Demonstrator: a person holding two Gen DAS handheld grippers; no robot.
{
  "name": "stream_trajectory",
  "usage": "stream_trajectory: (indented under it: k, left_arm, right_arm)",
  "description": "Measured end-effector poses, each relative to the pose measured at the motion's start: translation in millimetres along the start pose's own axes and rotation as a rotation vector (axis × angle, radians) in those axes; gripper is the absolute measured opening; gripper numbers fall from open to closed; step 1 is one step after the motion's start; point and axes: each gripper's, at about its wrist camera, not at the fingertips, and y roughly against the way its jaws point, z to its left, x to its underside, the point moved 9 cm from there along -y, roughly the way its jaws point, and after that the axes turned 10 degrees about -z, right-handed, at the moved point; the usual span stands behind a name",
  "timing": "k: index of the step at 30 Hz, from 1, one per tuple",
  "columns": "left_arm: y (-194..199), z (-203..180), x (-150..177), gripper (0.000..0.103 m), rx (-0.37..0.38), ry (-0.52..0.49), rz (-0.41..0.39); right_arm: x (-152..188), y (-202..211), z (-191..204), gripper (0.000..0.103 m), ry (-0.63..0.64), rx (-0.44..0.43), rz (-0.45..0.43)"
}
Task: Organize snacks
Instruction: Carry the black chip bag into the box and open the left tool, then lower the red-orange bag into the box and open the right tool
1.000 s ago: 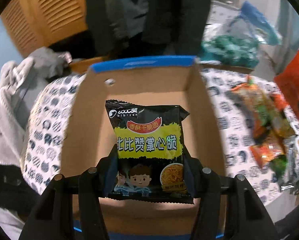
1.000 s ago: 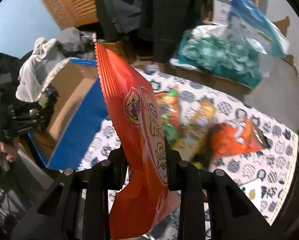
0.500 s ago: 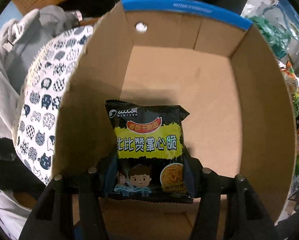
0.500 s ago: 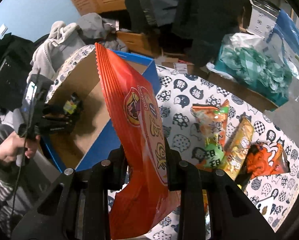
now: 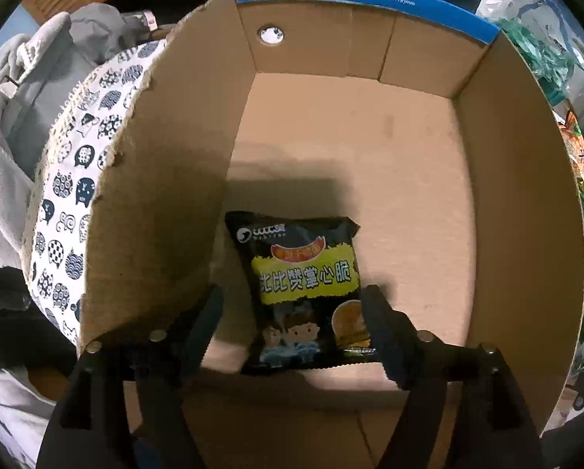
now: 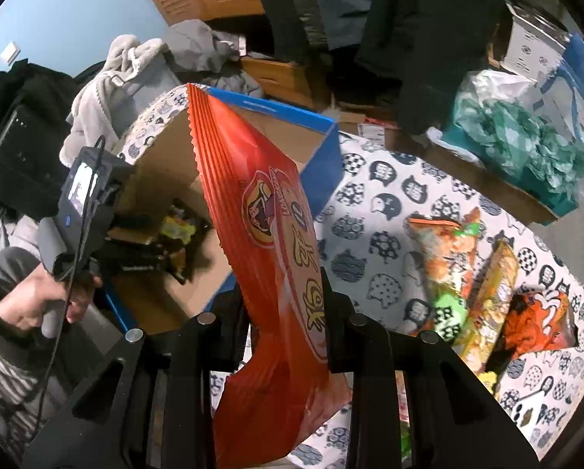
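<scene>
A black and yellow noodle snack packet lies inside the cardboard box, near its front left corner. My left gripper is open, its fingers spread on either side of the packet, the left one clear of it. My right gripper is shut on a tall orange-red snack bag and holds it upright above the table, to the right of the box. The left gripper and the packet also show in the right wrist view inside the box.
Several loose snack bags lie on the cat-patterned tablecloth right of the box. Grey clothes are piled behind the box at the left. A teal bag sits at the back right.
My left gripper has gone deeper into the box and opened, and the noodle packet now leans loose between the fingers. My right gripper with the orange bag has moved nearer the box.
</scene>
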Motion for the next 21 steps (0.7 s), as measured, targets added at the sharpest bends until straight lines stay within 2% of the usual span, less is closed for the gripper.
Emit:
stream_trajectory:
  k: [12,17,21]
  left_arm:
    - [58,26,-13,0.075,0.057,0.099,-0.162]
    - [80,46,-12,0.076,0.034,0.125,-0.227]
    - [87,59,-11,0.076,0.021,0.148,-0.244]
  right_arm:
    - [-22,-58,69,0.028,-0.003,-0.07,0.031]
    - [-22,-95,84,0.028,0.027,-0.026,0.087]
    - [-19,-117,90,0.028,0.053,0.013,0.131]
